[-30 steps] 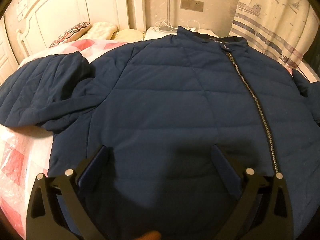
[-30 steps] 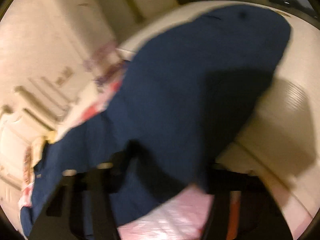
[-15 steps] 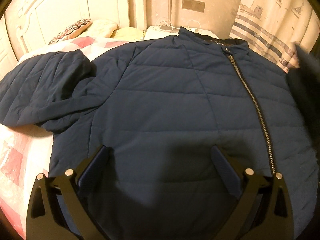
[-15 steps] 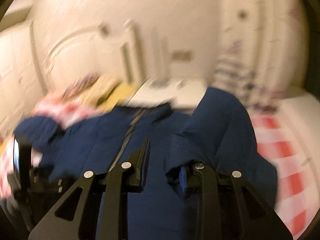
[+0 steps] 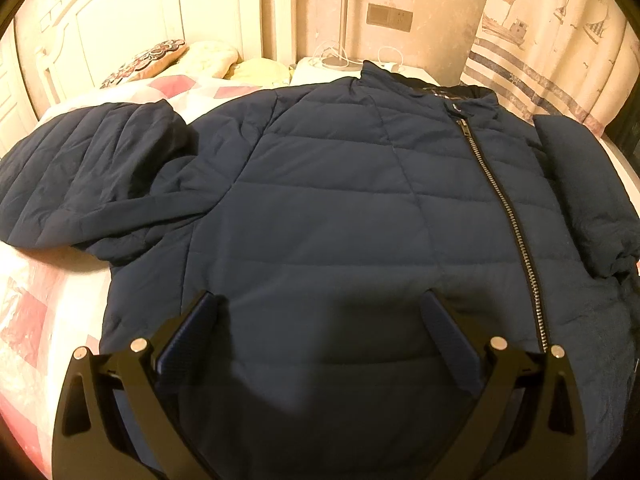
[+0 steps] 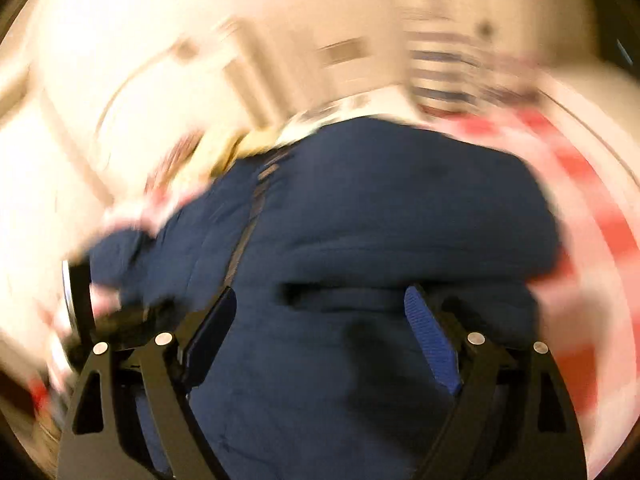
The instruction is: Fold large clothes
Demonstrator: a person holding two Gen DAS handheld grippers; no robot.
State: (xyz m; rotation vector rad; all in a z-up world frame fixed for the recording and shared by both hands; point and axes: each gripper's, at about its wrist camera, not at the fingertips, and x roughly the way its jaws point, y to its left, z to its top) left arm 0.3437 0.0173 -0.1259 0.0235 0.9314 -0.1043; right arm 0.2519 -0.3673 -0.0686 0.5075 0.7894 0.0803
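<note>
Jacket (image 5: 340,208): quilted, soft, bulky, likely slippery; on bed (image 5: 36,320); take sleeve (image 5: 80,172) at 10 o'clock by cuff; left gripper (image 5: 320,320) and right gripper (image 6: 320,312) jaws spread, empty.

Home bedroom: white headboard (image 5: 132,12), pillows (image 5: 146,58), patchwork bedspread (image 5: 192,88), curtain (image 5: 560,40).

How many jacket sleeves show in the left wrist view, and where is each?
2. One sleeve lies spread out on the bed to the left of the jacket; the other sleeve is folded in over the jacket's right edge.
</note>
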